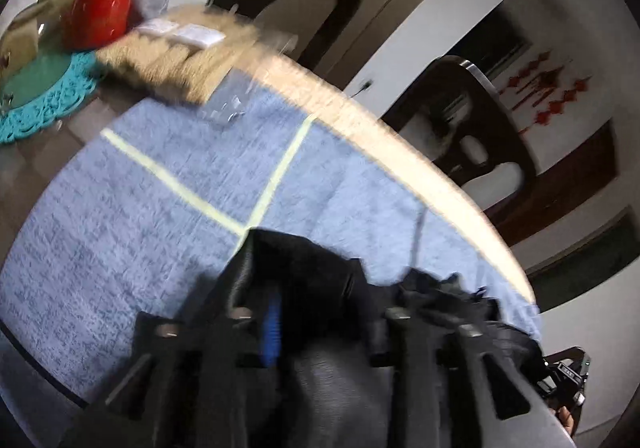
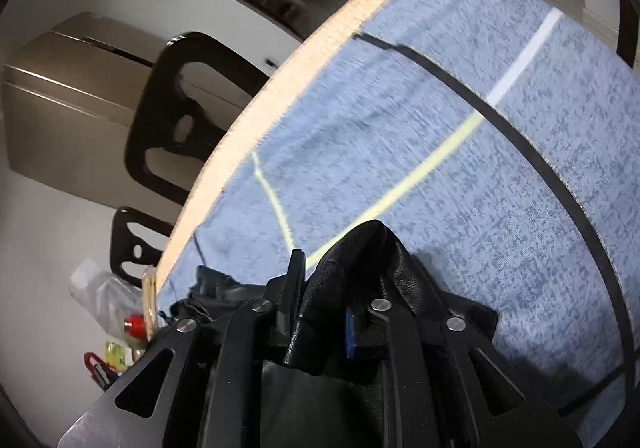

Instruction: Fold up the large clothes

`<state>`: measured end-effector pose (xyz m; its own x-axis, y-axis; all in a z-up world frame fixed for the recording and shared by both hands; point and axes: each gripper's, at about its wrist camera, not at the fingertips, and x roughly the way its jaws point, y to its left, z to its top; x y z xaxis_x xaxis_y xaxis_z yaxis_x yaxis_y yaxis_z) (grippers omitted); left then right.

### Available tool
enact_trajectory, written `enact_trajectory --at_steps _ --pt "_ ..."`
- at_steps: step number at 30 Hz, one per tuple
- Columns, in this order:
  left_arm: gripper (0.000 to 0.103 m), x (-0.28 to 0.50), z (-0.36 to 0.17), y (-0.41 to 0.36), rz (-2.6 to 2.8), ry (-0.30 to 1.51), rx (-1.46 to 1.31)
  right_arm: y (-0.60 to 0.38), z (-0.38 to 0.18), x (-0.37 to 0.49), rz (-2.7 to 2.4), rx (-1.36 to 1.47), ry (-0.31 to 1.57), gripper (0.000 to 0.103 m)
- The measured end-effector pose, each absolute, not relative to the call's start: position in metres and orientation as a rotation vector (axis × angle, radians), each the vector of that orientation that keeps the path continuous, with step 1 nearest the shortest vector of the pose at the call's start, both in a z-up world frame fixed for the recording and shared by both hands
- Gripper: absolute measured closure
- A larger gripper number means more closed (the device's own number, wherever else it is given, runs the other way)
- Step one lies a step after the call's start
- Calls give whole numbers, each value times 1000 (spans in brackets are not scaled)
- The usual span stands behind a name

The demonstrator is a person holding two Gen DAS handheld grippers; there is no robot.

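A black leather-look garment lies bunched on the blue cloth covering the bench, near its pale edge. It sits between the part-open jaws of both the left tool and the right tool. Judgement: release fully, then regrip the hem evenly. A red canister stands beyond the cloth, contents unseen

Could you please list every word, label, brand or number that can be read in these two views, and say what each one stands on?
None can be read with certainty.
Small plate on the black device at the lower right edge of the left wrist view: light characters, too small and blurred to read.
Red canister: faint marking, blurred, unreadable.
White packets on the woven mat: no readable print.
Red wall ornaments: shapes only, no readable characters.
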<state>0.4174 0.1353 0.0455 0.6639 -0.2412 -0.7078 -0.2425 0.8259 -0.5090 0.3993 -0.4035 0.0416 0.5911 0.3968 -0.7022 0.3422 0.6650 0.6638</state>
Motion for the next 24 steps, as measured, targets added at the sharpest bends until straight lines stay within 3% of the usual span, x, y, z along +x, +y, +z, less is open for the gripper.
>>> enact_trajectory --at_steps 1,2,3,9,14,15,17,19,24 --pt "42 411 54 137 4 817 -606 -403 49 397 62 876 947 55" --pt "33 402 64 141 29 776 -592 -403 58 392 103 878 911 46" --pt "32 395 71 144 50 752 -583 -406 68 386 139 880 868 38" --pt "31 349 101 117 -4 682 -436 -401 121 345 106 684 705 38" --pt "30 329 72 61 -82 726 -179 -338 101 319 111 312 814 38" --pt "31 331 60 57 -65 758 -145 -327 88 316 99 245 849 39" --pt "33 339 34 63 -26 832 -144 -324 65 314 55 179 906 49" --pt "39 338 23 72 -4 821 -134 -333 51 314 -6 122 916 75" --pt "42 337 21 79 17 813 -121 -348 43 318 -34 103 907 79"
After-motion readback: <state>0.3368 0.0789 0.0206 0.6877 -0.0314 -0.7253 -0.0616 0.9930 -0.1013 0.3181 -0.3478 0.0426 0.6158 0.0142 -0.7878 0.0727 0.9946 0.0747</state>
